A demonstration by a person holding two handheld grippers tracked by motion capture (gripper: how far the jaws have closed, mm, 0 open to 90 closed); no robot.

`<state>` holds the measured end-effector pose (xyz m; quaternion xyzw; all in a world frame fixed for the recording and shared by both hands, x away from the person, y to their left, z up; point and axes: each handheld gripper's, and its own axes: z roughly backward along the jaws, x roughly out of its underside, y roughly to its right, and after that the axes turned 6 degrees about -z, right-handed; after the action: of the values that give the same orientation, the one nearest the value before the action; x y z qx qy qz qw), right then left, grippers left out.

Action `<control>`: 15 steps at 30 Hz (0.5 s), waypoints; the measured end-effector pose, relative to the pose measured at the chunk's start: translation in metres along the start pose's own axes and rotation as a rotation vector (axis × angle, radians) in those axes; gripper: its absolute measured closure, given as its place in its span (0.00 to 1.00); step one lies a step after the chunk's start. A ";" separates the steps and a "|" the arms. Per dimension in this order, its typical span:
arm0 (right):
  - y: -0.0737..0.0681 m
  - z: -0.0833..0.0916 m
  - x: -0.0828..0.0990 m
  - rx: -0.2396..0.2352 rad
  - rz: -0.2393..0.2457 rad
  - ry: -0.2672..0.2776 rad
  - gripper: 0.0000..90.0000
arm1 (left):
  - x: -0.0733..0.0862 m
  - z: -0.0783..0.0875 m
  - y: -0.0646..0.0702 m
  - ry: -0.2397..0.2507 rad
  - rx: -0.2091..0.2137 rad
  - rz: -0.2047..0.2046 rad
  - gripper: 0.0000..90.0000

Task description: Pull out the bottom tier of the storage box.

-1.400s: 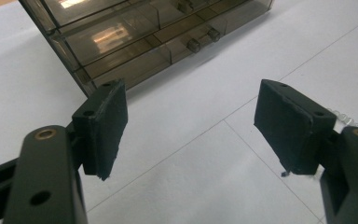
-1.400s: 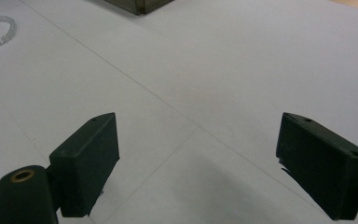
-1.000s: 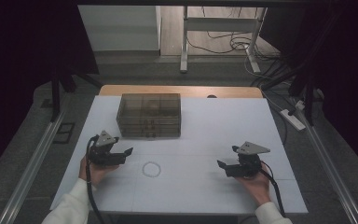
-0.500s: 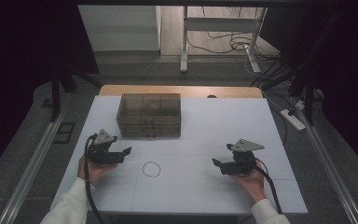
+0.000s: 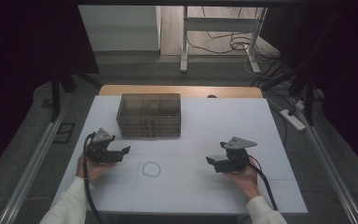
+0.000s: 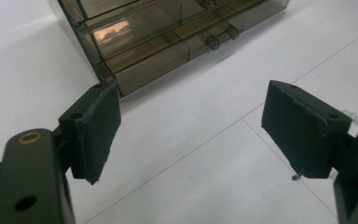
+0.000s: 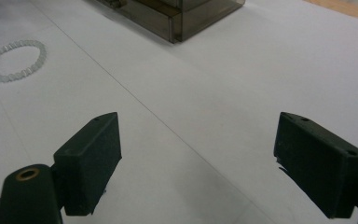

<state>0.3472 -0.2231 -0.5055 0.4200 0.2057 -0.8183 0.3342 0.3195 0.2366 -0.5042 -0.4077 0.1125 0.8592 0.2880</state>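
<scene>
The white table (image 5: 261, 140) spreads out in front of me, the largest thing here, and on its far half stands one smoky, see-through drawer box (image 5: 149, 114), its small knobs facing me and, as far as I can tell, every drawer pushed in. Nearer to me, on either side, are my two tools: my left gripper (image 5: 121, 152) sits just in front of the box's left corner, and its jaws have just been opening; they now stand wide with nothing between them, only bare table. My right gripper (image 5: 210, 162) hangs low over the right half of the table, well apart from the box, its jaws also spread wide and empty. Smallest of all is one bead bracelet (image 5: 151, 169), a pale ring lying flat on the table between my two grippers, in front of the box and apart from it; from my right gripper I see it off toward the upper left (image 7: 16, 59). I judge that the work is at its very start: the bracelet is untouched, no drawer is pulled out, and everything is left to do, likely opening a drawer, picking up the bracelet and putting it inside.
</scene>
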 end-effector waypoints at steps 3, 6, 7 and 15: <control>-0.002 -0.003 -0.003 -0.006 0.003 0.003 0.16 | 0.000 0.000 -0.001 -0.002 0.001 0.000 0.22; -0.002 -0.005 -0.004 -0.009 0.003 0.008 0.16 | 0.000 -0.001 -0.001 -0.007 0.002 -0.002 0.21; -0.003 -0.007 -0.006 -0.011 0.003 0.006 0.16 | 0.000 -0.002 -0.001 -0.008 0.002 -0.001 0.21; -0.008 -0.014 -0.013 -0.025 0.020 0.005 0.16 | 0.000 -0.003 -0.004 -0.014 0.002 0.007 0.21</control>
<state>0.3551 -0.2043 -0.5022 0.4197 0.2126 -0.8113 0.3469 0.3235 0.2390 -0.5059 -0.4011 0.1129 0.8629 0.2862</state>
